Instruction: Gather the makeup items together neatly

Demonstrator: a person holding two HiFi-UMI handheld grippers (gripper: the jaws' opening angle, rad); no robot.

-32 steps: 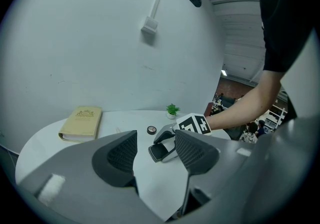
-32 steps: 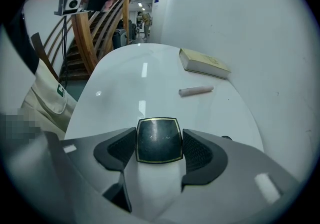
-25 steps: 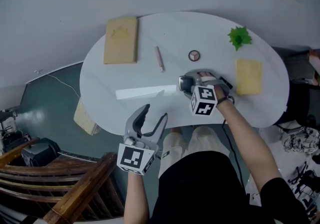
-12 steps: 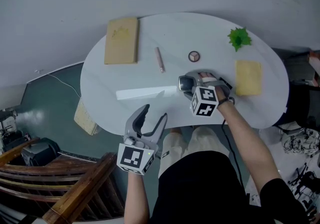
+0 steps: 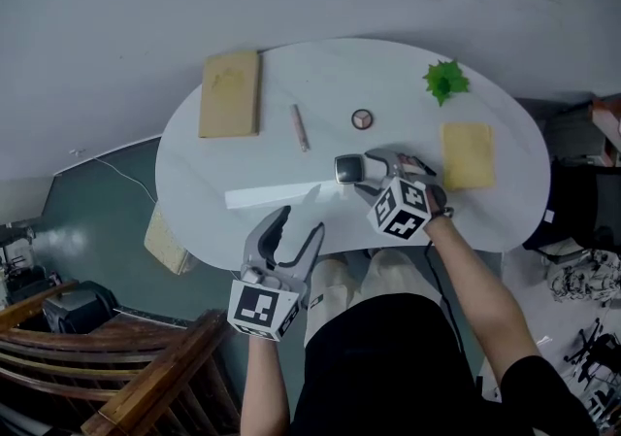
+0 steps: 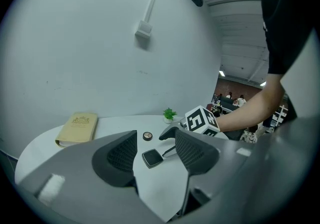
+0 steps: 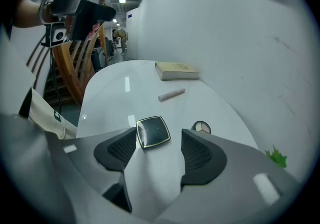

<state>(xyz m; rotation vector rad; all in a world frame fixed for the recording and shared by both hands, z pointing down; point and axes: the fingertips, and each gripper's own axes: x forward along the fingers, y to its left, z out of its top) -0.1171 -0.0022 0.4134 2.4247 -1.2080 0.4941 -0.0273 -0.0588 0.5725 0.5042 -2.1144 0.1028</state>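
"Well, where's the square compact [image 7: 153, 131]?"
"Flat on the white table [image 5: 213, 167], at the tips of my right gripper [image 7: 158, 144], jaws apart. Round eyeshadow pot [image 5: 362, 118] and stick [image 5: 300, 126] lie farther. My left gripper [image 6: 154, 149] gapes empty at the near edge."

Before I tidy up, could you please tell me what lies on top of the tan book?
Nothing lies on the tan book; its cover is bare. It rests on the white table, and the patch beneath it is covered.

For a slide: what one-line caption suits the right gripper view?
Right gripper, jaws apart, facing a square black compact on the white table, round eyeshadow pan and pale stick beyond.
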